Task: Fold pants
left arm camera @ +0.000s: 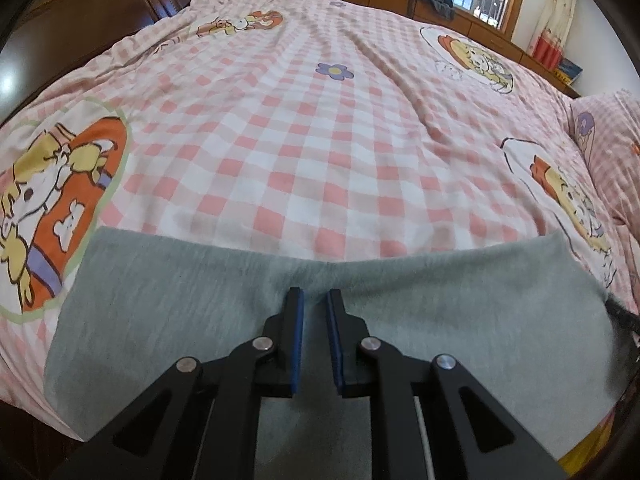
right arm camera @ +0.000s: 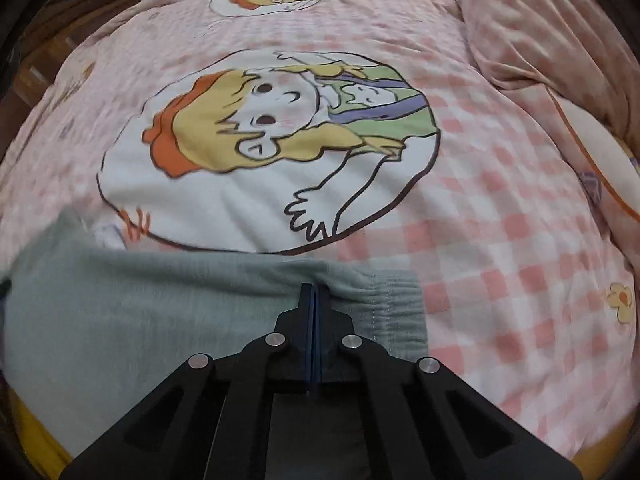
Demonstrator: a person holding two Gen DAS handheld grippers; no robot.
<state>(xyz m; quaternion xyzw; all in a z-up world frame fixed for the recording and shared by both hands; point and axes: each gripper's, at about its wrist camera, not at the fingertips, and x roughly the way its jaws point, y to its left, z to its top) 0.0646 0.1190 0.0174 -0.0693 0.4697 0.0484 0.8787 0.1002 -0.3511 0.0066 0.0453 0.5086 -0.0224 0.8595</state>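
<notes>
Your right gripper [right arm camera: 315, 294] fingers pinch the pants [right arm camera: 120, 320] waistband edge for folding, while your left gripper [left arm camera: 314, 300] fingers sit slightly apart over the cloth on the bed [left arm camera: 320, 140].

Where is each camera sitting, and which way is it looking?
Left wrist view: sits on the left hand-held gripper, looking down along it over the grey-green soft cotton pants and across the pink checked cartoon bedcover; its black fingers with blue pads show, slightly apart.
Right wrist view: sits on the right hand-held gripper, looking down at the pants' elastic waistband; its fingers show, pressed together.
Shared: the same pants and bedcover.
</notes>
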